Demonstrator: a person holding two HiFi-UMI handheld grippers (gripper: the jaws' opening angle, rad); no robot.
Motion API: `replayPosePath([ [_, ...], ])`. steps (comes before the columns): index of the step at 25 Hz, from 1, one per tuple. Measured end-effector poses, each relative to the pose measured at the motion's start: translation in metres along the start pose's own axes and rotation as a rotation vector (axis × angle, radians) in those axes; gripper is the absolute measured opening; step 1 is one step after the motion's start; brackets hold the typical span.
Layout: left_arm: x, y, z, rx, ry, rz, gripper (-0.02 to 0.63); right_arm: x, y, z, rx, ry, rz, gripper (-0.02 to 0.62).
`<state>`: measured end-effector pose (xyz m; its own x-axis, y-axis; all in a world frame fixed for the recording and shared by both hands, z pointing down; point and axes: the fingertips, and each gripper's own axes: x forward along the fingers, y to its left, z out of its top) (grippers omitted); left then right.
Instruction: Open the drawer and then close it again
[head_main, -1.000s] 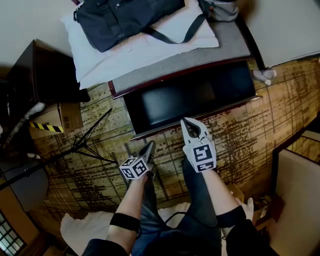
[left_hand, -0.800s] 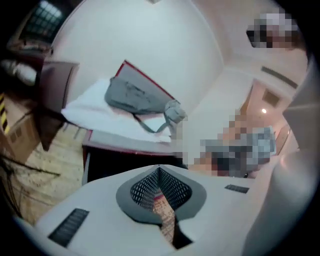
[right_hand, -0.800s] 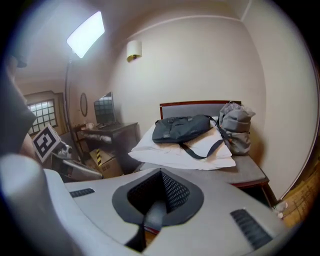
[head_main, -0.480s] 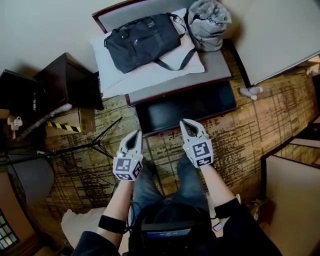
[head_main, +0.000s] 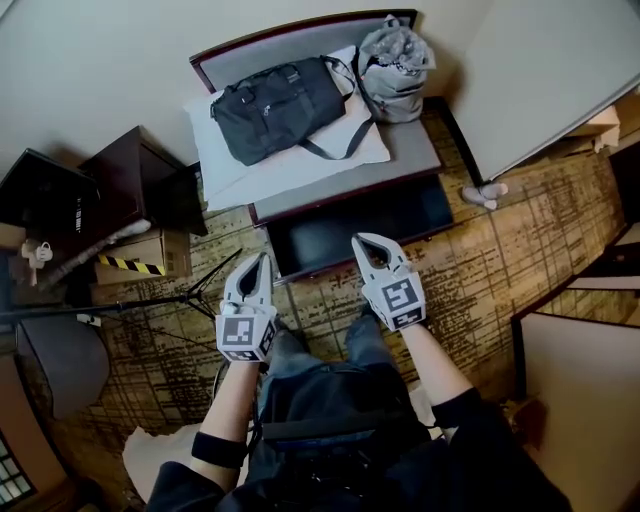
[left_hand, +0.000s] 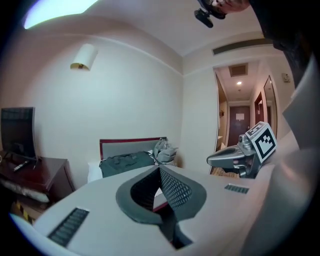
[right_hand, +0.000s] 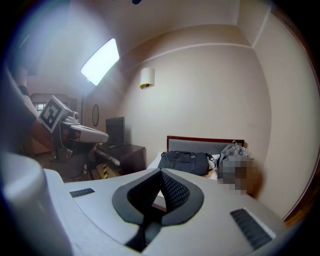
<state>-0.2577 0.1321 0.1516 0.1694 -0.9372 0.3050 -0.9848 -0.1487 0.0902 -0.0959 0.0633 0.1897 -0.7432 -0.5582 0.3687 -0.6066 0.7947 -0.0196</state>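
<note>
the dark, shallow drawer (head_main: 350, 228) stands pulled out beneath the grey bench (head_main: 418, 152).

Drawer (head_main: 335, 232) inside too dark; contents unreadable.

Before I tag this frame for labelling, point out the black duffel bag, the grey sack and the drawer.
black duffel bag (head_main: 280, 108), head view, middle of its top panel.
grey sack (head_main: 393, 68), head view, its crumpled upper side.
drawer (head_main: 325, 238), head view, its dark interior.
</note>
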Motion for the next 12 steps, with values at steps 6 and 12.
replayPosePath([
  [6, -0.002, 0.011, -0.001, 0.050, -0.017, -0.010, 0.005, 0.000, 0.003, 0.016, 0.005, -0.025, -0.010, 0.003],
  [12, -0.002, -0.004, 0.018, 0.031, -0.015, -0.022, 0.005, 0.001, 0.006, 0.015, 0.007, -0.024, 0.001, 0.003],
])
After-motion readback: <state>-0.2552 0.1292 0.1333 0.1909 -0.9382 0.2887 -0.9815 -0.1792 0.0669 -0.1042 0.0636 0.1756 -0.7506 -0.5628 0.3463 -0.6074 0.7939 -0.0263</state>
